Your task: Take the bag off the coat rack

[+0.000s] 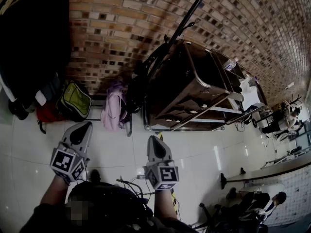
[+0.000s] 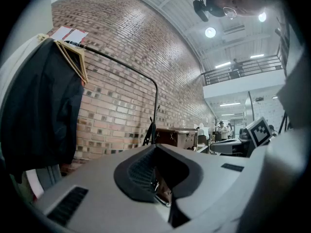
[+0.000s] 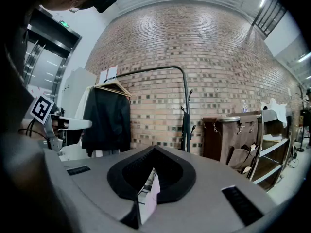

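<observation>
The black coat rack stands against the brick wall, and its rail carries a dark coat on a wooden hanger. A lilac-pink bag hangs low beside the rack's foot. To its left are a green and black backpack and a red bag. My left gripper is shut and empty, a short way in front of the backpack. My right gripper, also shut and empty, points at the floor just right of the pink bag. The pink bag shows through the right jaws' window.
A brown cart with shelves stands right of the rack. Cables lie on the glossy white tile floor near my feet. A counter edge and several people are at the far right. The coat fills the left gripper view's left side.
</observation>
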A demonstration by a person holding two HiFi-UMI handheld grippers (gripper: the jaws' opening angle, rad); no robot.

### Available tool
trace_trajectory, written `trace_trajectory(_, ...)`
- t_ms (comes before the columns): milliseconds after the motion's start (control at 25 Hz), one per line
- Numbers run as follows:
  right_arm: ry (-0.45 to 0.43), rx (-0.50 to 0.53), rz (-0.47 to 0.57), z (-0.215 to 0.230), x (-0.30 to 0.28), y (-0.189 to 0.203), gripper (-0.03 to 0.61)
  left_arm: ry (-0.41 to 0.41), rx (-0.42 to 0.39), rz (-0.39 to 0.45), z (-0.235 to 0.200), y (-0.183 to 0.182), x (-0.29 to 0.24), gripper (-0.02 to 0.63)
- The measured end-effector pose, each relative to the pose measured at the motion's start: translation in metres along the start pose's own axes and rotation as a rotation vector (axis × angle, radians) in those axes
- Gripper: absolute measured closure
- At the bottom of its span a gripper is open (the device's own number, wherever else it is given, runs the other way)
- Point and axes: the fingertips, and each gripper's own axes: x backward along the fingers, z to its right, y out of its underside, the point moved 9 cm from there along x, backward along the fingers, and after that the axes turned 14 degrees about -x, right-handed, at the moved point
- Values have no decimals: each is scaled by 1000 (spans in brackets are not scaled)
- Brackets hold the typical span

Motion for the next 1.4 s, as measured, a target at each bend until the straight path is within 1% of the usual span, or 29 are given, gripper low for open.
trace_trajectory(160, 16, -9, 28, -9, -12, -3, 558, 6, 2, 8, -18, 0, 3, 581)
trace_trajectory(400, 64, -31, 94, -20, -24, -5, 560, 16, -11, 24, -45, 3, 6, 581)
trace_trajectory(720, 103, -47, 109, -13, -36, -3, 560, 42, -17, 11, -62, 6, -10, 581)
trace_trajectory(920, 104, -54, 121, 6, -56, -8, 560, 48, -27, 21, -65, 2, -37, 581)
trace_trajectory(1080, 100, -65, 150, 28, -94, -20, 560, 22, -30, 15, -78, -1, -66, 580)
trace_trajectory(1200, 102, -66, 171, 46, -124, -32, 560, 7, -24, 8, -87, 2, -96, 580)
trace_trajectory(1400, 99, -86, 192, 76, -170, -44, 558, 14, -28, 13, -98, 4, -150, 581)
